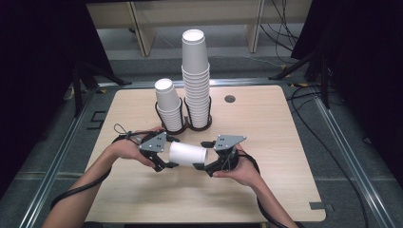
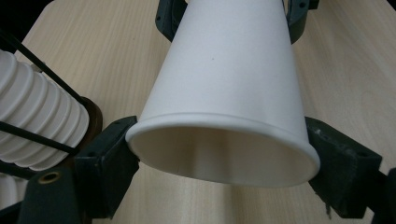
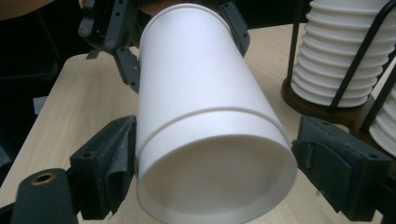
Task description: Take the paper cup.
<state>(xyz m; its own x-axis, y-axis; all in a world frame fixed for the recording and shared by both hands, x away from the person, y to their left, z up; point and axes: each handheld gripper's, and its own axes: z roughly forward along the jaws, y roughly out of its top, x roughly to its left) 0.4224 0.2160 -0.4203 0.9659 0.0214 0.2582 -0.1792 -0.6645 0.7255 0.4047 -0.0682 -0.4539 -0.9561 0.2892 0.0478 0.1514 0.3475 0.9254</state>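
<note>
No legible text, label, brand, number or sign anywhere in the three views. The white paper cup (image 1: 188, 154) is plain inside and out; the stacked cups (image 1: 196, 80) are unprinted too. The worktop (image 1: 266, 142) carries no markings. The grey plates on the grippers show bare metal and screw holes, no lettering.

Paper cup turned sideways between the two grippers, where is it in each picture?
High view: the paper cup sits sideways, just below the picture's middle.
Left gripper view: in the middle, open mouth toward the camera.
Right gripper view: in the middle, bottom toward the camera.
Shared landmark: the stacked cups in the wire holder, behind it in the high view, at the left edge, at the upper right.
</note>
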